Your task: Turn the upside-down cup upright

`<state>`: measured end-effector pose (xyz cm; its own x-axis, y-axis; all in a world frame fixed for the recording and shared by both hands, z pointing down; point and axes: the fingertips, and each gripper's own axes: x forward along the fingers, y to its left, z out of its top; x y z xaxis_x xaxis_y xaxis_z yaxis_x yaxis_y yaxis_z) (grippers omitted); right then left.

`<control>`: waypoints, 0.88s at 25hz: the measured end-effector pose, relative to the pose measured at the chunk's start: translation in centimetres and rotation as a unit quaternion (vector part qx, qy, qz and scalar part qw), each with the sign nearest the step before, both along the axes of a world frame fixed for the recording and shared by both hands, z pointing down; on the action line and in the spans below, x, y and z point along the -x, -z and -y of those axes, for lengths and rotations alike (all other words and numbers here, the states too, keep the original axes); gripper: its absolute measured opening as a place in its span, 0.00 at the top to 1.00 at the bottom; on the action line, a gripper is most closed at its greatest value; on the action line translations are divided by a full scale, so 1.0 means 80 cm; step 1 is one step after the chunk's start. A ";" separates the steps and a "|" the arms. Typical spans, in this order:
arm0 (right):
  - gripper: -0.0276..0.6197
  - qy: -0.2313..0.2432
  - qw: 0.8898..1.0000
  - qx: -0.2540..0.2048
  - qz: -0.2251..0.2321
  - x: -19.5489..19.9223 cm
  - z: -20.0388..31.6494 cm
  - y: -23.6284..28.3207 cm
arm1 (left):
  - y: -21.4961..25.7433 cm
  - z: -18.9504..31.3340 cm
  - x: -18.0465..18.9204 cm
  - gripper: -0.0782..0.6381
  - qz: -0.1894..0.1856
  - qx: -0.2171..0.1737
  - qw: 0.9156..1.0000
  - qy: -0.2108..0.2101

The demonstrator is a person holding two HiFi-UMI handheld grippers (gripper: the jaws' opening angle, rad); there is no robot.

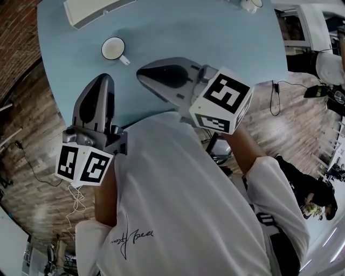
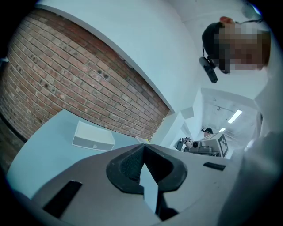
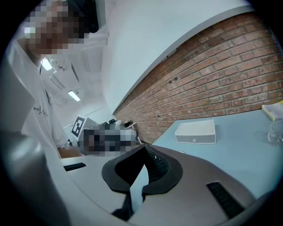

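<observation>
The cup (image 1: 113, 48) is standing on the blue table (image 1: 226, 38), toward its left edge and about midway between the far edge and the near edge. Its handle is pointing toward the near-right. It is showing a pale round face ringed by a darker rim, and whether that face is the mouth or the base cannot be told from the head view. A white box (image 1: 91, 11) is lying at the far-left corner, well apart from the cup.

The left gripper (image 1: 105, 80) is hanging over the near-left edge of the table, tips pointing toward the far edge, near the cup but not touching it. In its own view the two jaws are meeting at the tips, leaving only a thin sliver of table showing lower down, and nothing is sitting between them.

The right gripper (image 1: 143, 74) is hovering over the table by the near edge, tips pointing left, just to the near-right of the cup and apart from it. Its jaws are likewise pressing together at the tips, gripping nothing.

A person in a white shirt (image 1: 178, 199) is holding both grippers, and a brick wall (image 3: 212, 84) is running behind the table
</observation>
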<state>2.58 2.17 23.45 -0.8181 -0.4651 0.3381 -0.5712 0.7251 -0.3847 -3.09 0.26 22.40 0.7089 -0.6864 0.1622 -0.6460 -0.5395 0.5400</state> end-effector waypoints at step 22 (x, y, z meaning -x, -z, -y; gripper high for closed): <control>0.93 -0.117 0.991 -0.059 0.015 0.043 -0.082 0.041 | 0.033 -0.079 0.049 0.88 -0.006 -0.037 0.998 -0.051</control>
